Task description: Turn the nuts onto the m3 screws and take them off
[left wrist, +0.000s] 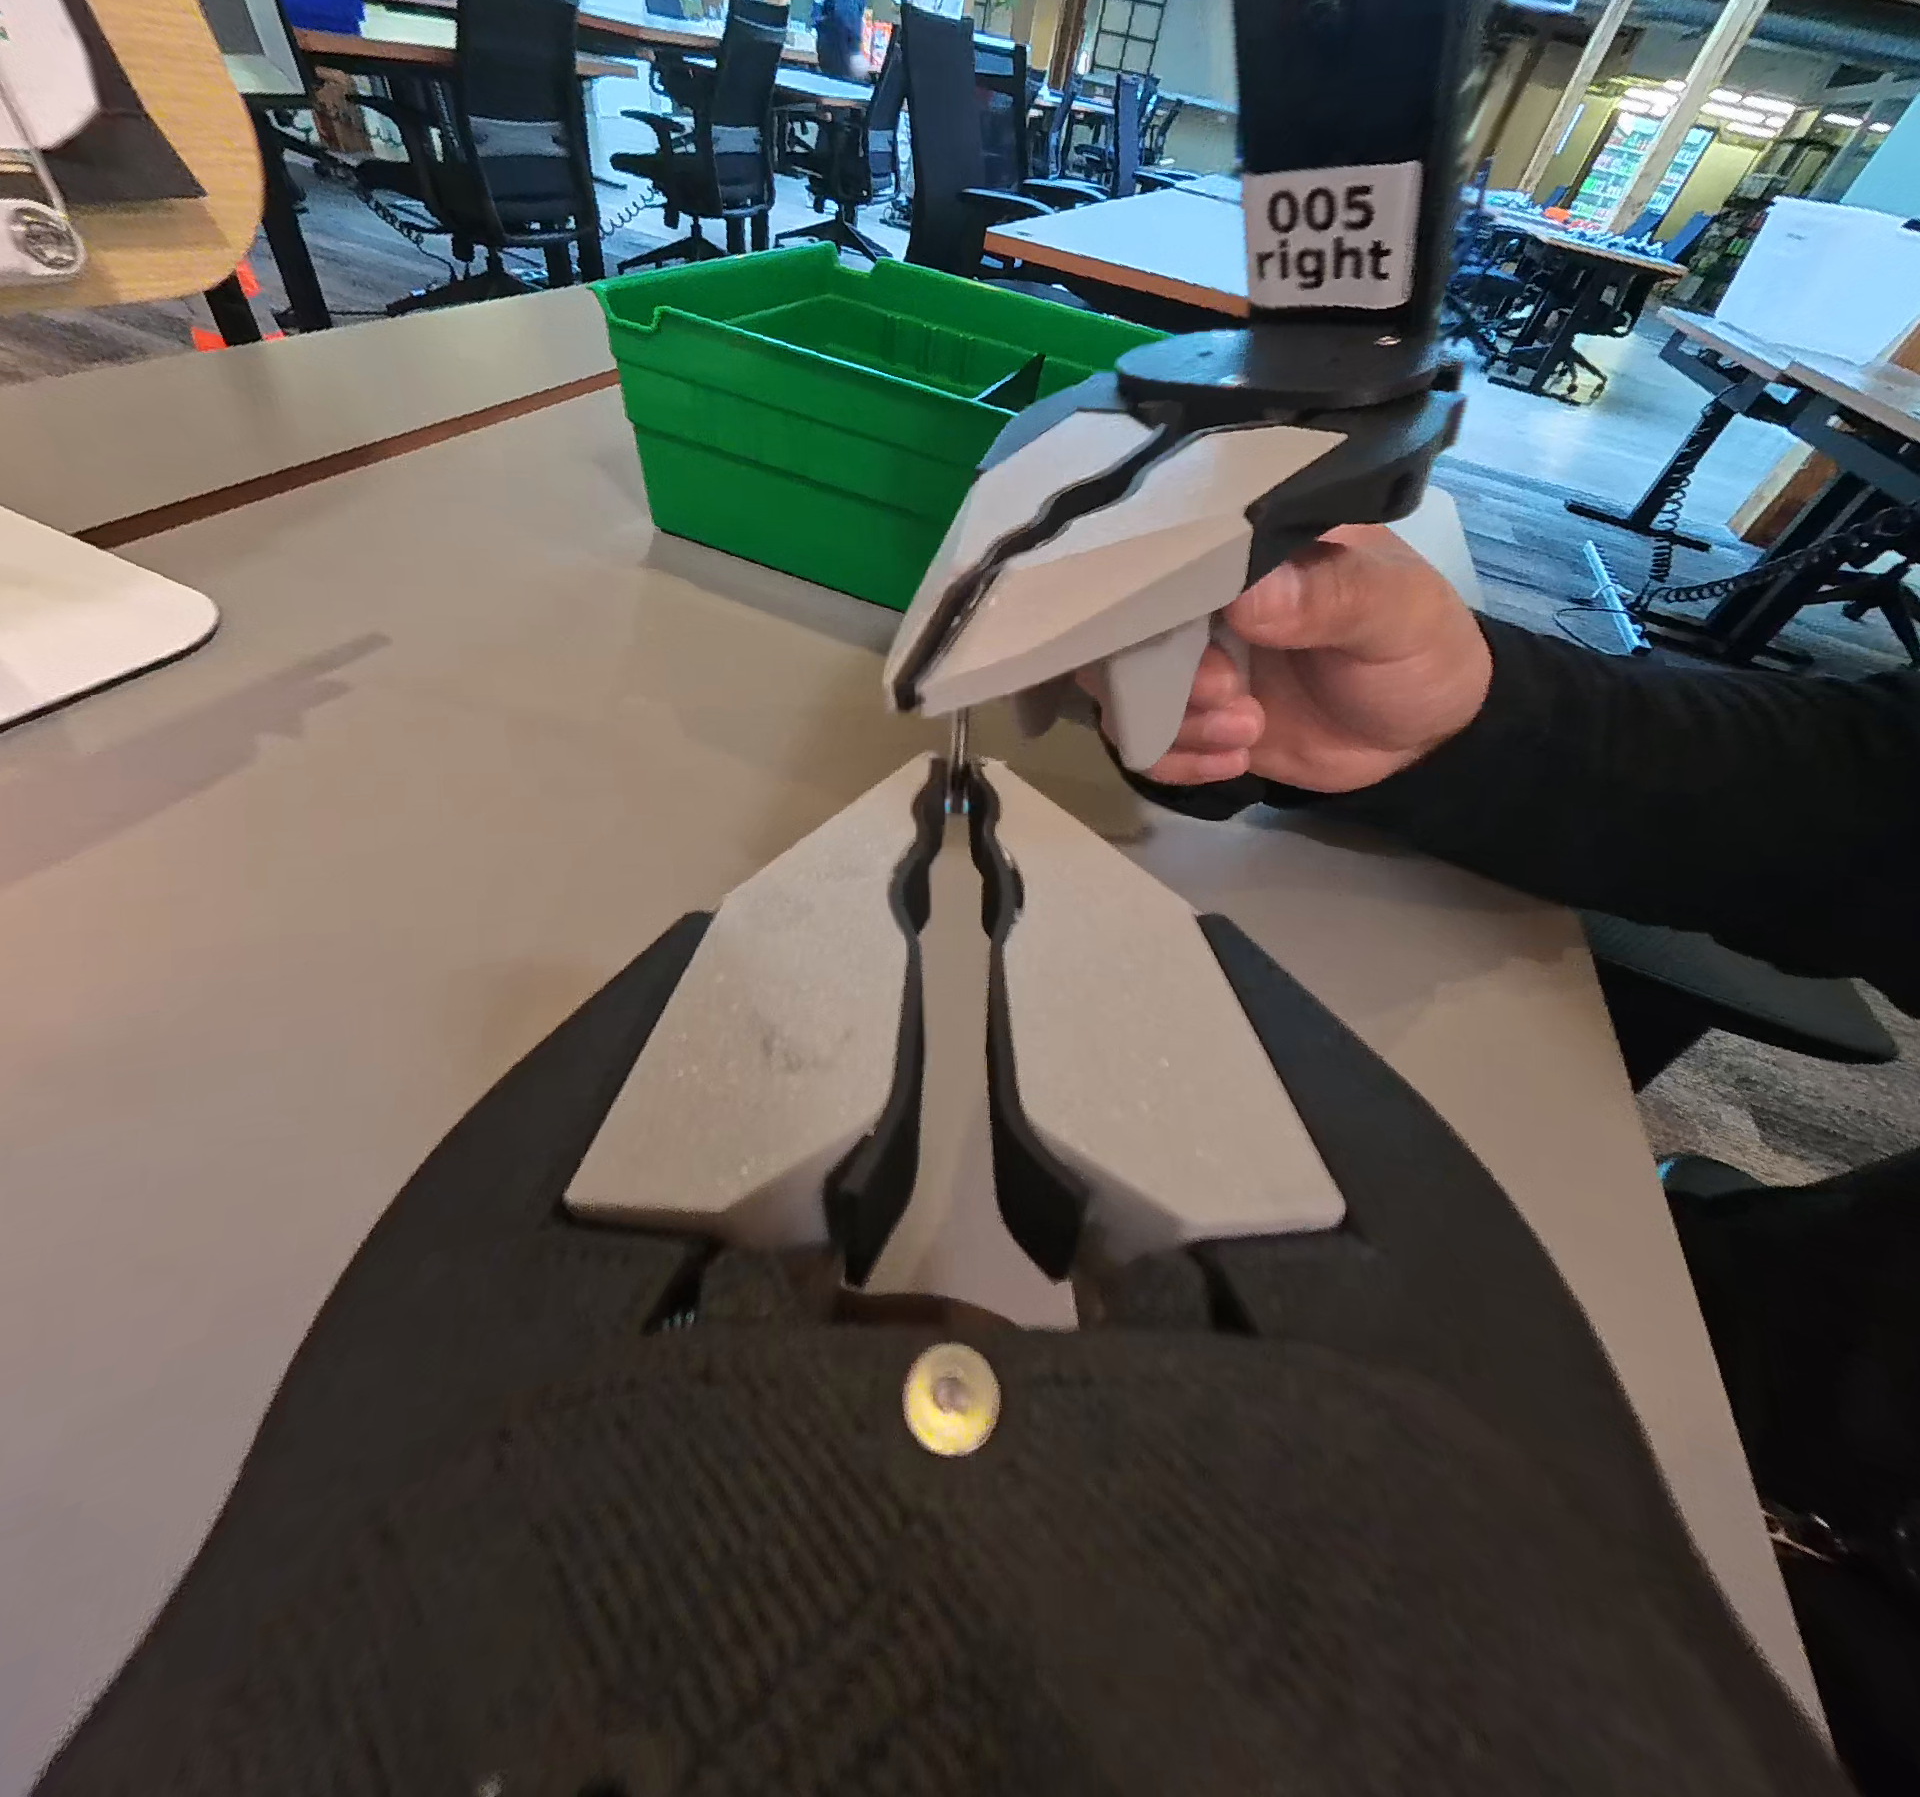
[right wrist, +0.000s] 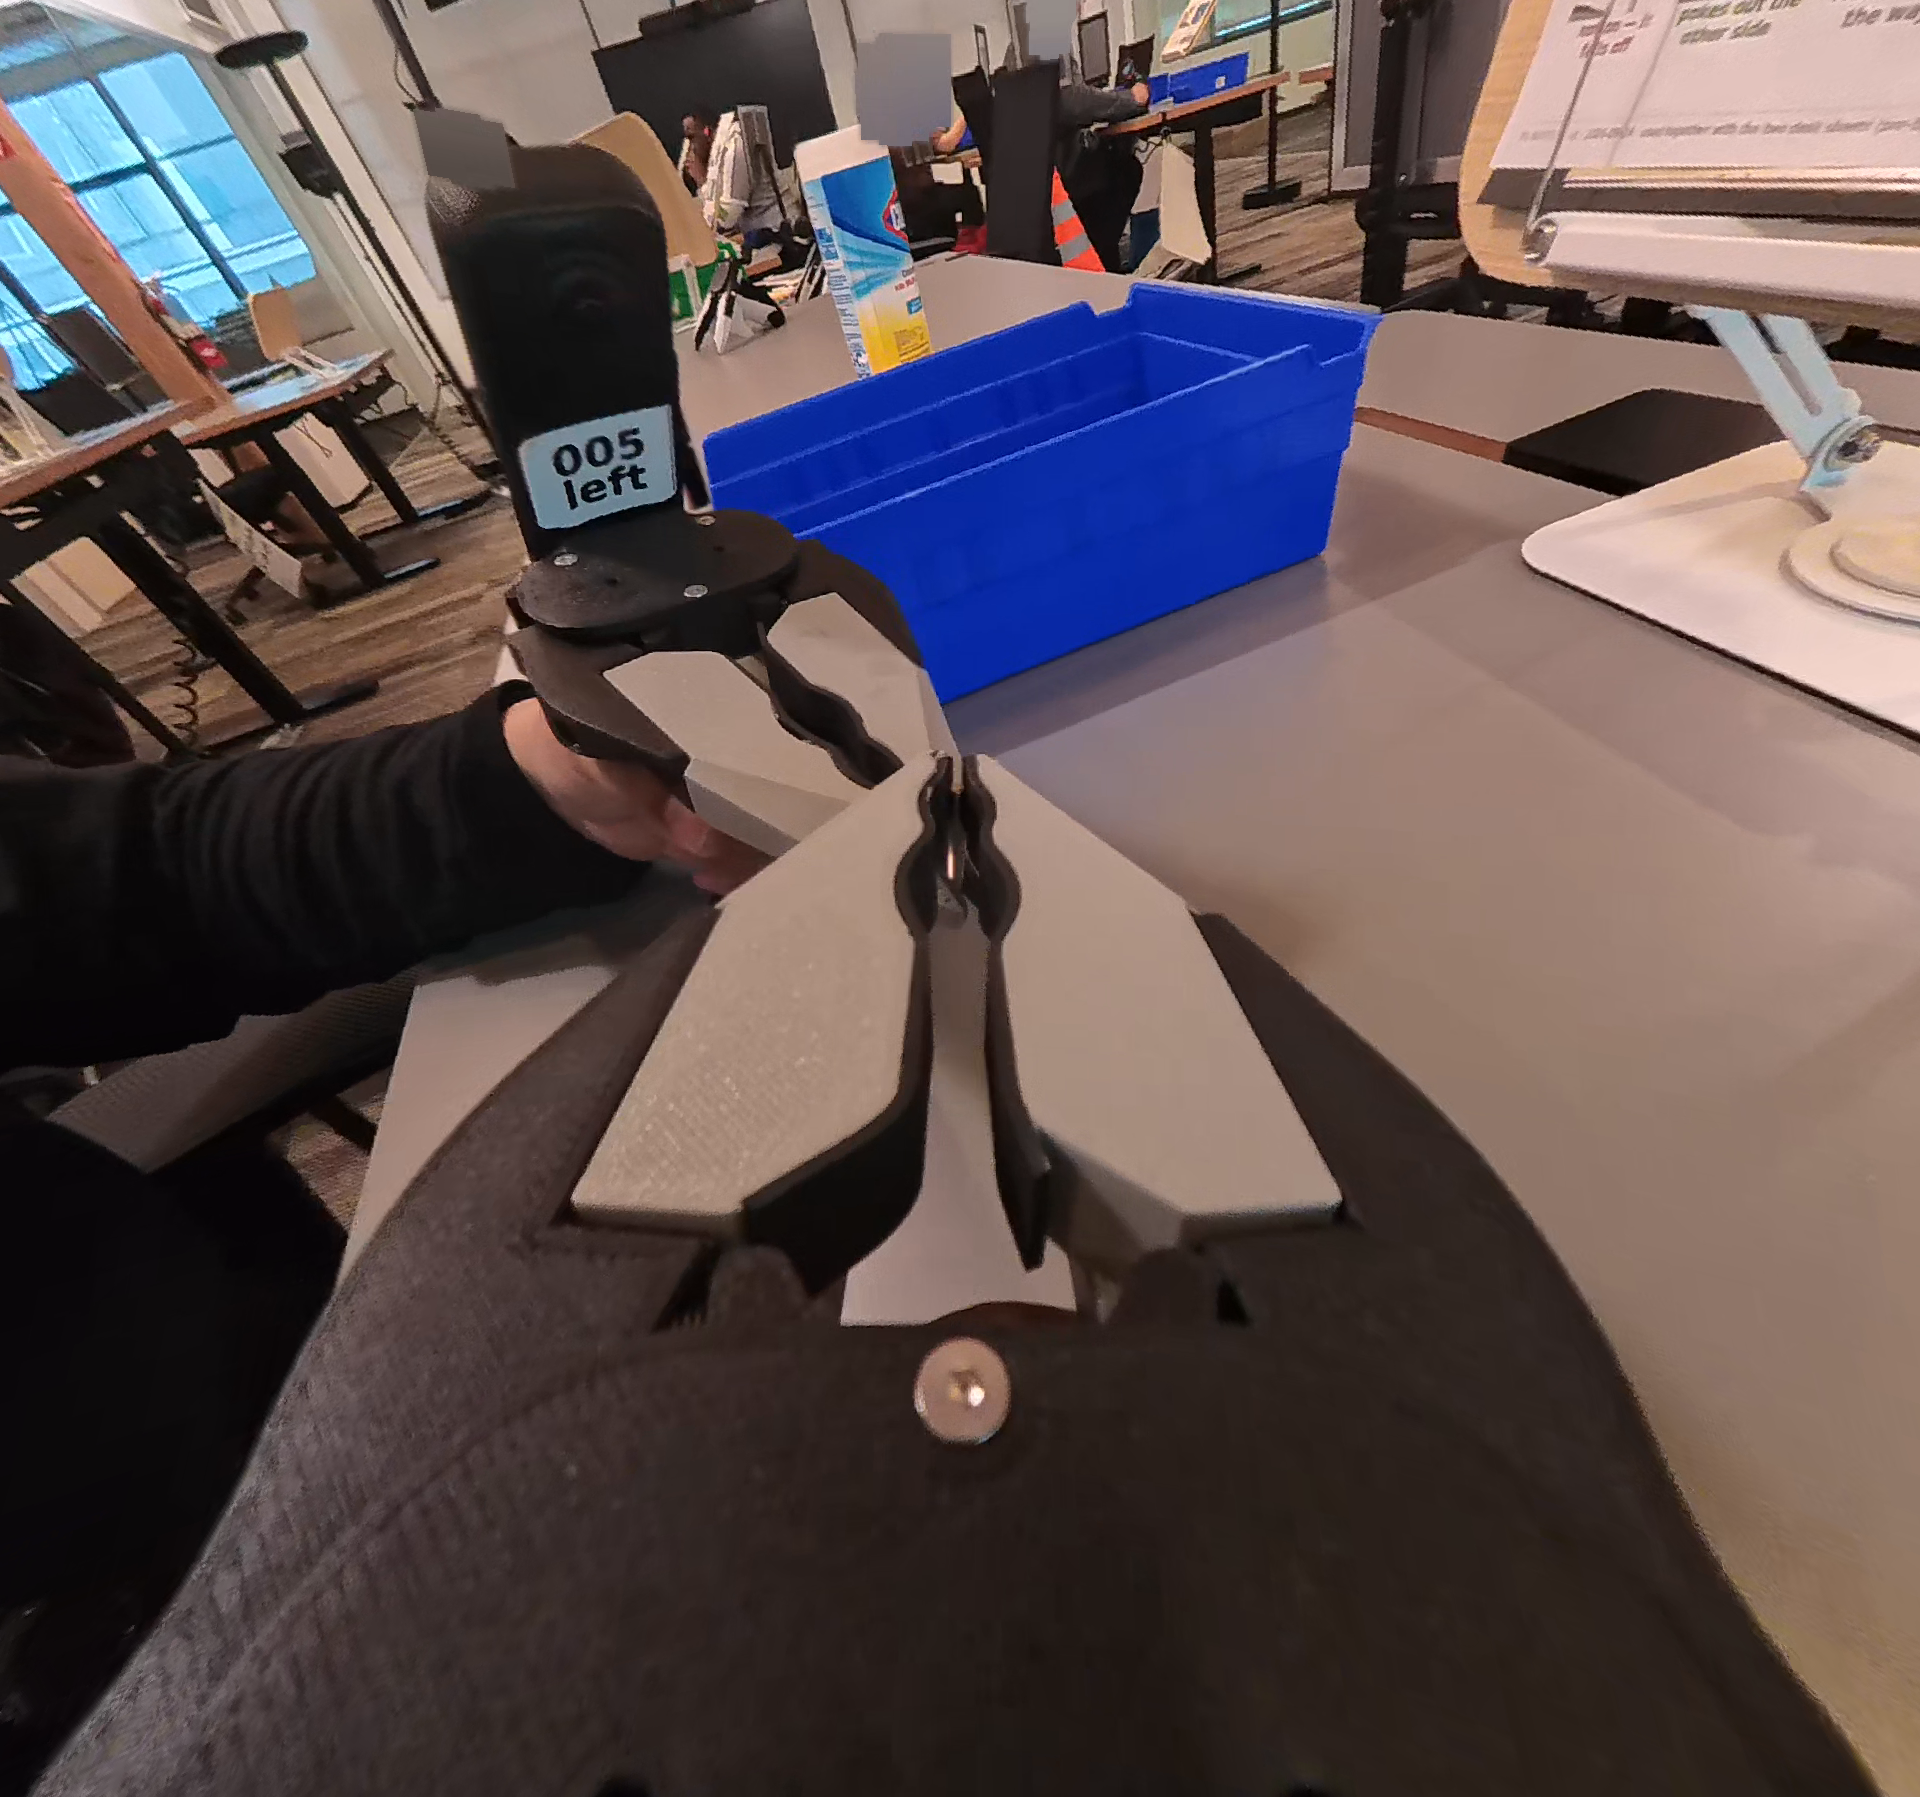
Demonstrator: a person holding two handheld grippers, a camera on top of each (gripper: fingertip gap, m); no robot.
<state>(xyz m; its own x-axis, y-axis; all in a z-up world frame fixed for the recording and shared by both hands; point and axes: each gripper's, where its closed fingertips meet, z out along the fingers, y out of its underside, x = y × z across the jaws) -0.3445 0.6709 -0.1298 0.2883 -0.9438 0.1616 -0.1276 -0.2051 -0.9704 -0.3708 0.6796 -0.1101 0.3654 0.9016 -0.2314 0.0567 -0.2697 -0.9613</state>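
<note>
A: Left gripper (left wrist: 954,791): pale grey wedge fingers (left wrist: 790,999) with wavy black inner pads, on a ribbed black body; one round silver screw (left wrist: 952,1398) sits centred on it.

B: Right gripper (right wrist: 954,791): same build, same silver screw (right wrist: 962,1390). Each unit carries an upright black camera housing (left wrist: 1340,64) with a white printed label (left wrist: 1325,235), fixed to a round black plate.

A: Both arms wear long black sleeves (left wrist: 1662,771) reaching the wrist.

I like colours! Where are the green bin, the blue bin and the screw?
green bin (left wrist: 790,459): left wrist view, front wall.
blue bin (right wrist: 1091,552): right wrist view, front wall.
screw (left wrist: 963,737): left wrist view, bare shaft.
</note>
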